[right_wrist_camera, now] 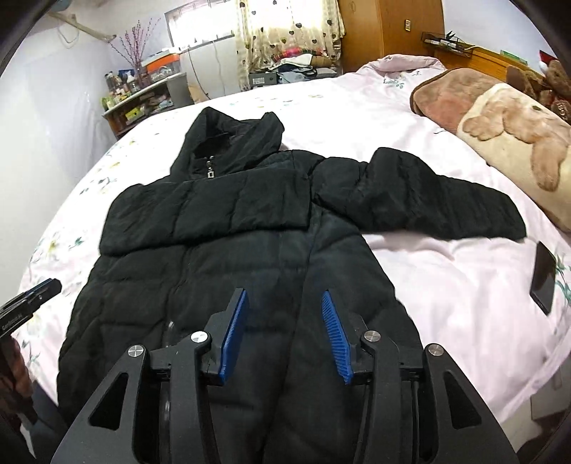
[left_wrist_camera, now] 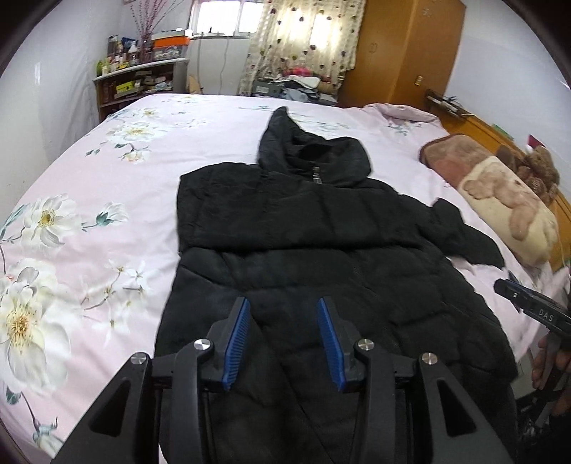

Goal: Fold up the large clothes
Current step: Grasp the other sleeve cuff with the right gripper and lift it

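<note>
While the black quilted hooded coat [left_wrist_camera: 303, 250] lies flat on the pink floral bed [left_wrist_camera: 89, 232], the left tongs [left_wrist_camera: 283, 339] hang over its hem, parted and empty. From the right wrist, the right tongs [right_wrist_camera: 283, 335] likewise gape empty above the coat [right_wrist_camera: 232, 232], one sleeve folded across its chest.

bed [left_wrist_camera: 107, 171] pink floral | window [left_wrist_camera: 228, 18] bright, curtained | wardrobe [left_wrist_camera: 407, 50] wooden | walls white
</note>
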